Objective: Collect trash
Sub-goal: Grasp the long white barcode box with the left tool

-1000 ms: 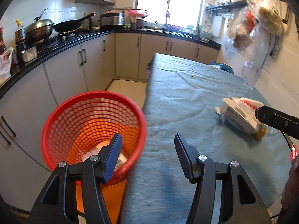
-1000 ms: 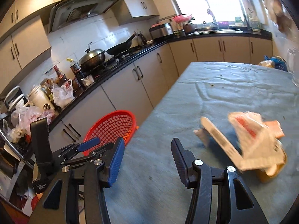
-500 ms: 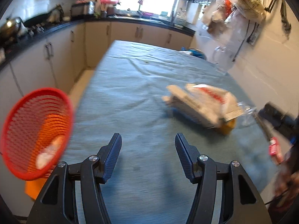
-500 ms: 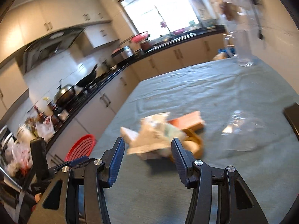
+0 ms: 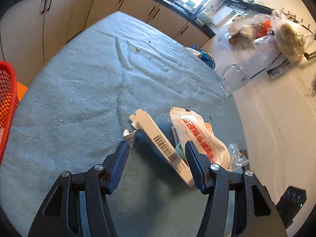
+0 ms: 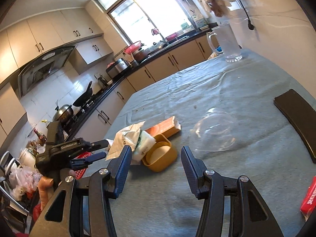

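A pile of trash lies on the grey tablecloth (image 5: 83, 90): a long white carton with a barcode (image 5: 162, 148), a white plastic bag with red print (image 5: 199, 138), a yellow bowl (image 6: 161, 157), an orange box (image 6: 165, 129) and a clear plastic lid (image 6: 214, 134). My left gripper (image 5: 157, 148) is open, its fingers on either side of the white carton. My right gripper (image 6: 156, 152) is open, just short of the yellow bowl. The left gripper also shows in the right wrist view (image 6: 98, 149). The red mesh basket (image 5: 7, 90) is at the far left, off the table.
A glass jug (image 6: 227, 43) stands at the table's far end by the wall. A black flat object (image 6: 296, 120) lies at the table's right edge and a red packet (image 6: 309, 199) near the front right. Kitchen cabinets and a counter (image 6: 126, 79) run along the left.
My left gripper has swung from the red basket over to the trash pile and now straddles the white carton. My right gripper has turned toward the pile and come closer to it.
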Tool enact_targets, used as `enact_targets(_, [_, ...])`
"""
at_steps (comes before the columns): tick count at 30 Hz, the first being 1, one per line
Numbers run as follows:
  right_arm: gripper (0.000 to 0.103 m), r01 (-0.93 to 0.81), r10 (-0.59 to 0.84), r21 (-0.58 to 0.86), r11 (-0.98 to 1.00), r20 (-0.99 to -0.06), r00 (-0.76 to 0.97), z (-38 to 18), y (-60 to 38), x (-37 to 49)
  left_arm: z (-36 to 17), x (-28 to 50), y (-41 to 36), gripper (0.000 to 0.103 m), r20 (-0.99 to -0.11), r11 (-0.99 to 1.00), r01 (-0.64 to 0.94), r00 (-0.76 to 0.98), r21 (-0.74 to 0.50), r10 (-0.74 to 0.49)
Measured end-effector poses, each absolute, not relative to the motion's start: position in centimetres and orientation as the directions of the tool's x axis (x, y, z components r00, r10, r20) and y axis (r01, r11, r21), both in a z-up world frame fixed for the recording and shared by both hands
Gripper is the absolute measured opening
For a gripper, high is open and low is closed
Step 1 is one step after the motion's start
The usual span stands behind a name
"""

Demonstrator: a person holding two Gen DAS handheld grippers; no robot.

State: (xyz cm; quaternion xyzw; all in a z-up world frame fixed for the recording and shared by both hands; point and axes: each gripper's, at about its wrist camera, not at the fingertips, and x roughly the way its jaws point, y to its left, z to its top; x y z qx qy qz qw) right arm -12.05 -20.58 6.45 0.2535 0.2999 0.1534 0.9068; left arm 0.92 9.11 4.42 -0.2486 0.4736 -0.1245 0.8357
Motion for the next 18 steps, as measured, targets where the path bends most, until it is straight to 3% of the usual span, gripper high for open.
enact_targets(4, [0.056, -0.107, 0.423, 0.568, 0.816, -0.461, 0.78, 6.1, -21.9, -12.3, 3.8, 2.0, 8.6, 0.048, -0.743, 0.84, -0.054, 0.499, -0.541, -0.446])
enact_targets(8, [0.056, -0.09, 0.418, 0.582, 0.809, -0.46, 0.783, 5.8, -22.9, -12.2, 3.1, 3.1, 7.8, 0.032, -0.755, 0.842, -0.063, 0.481, -0.535, -0.445])
enact_targets(12, [0.056, -0.064, 0.409, 0.592, 0.803, -0.47, 0.782, 5.3, -23.4, -11.9, 3.0, 3.6, 7.7, 0.031, -0.75, 0.84, -0.055, 0.485, -0.539, -0.45])
enact_targets(15, [0.056, -0.04, 0.395, 0.59, 0.807, -0.487, 0.779, 4.8, -23.5, -11.3, 3.1, 3.2, 7.8, 0.017, -0.746, 0.852, -0.02, 0.495, -0.524, -0.446])
enact_targets(18, [0.056, -0.017, 0.384, 0.584, 0.811, -0.511, 0.769, 4.2, -23.1, -10.2, 3.3, 2.6, 8.0, 0.017, -0.732, 0.86, 0.031, 0.509, -0.51, -0.453])
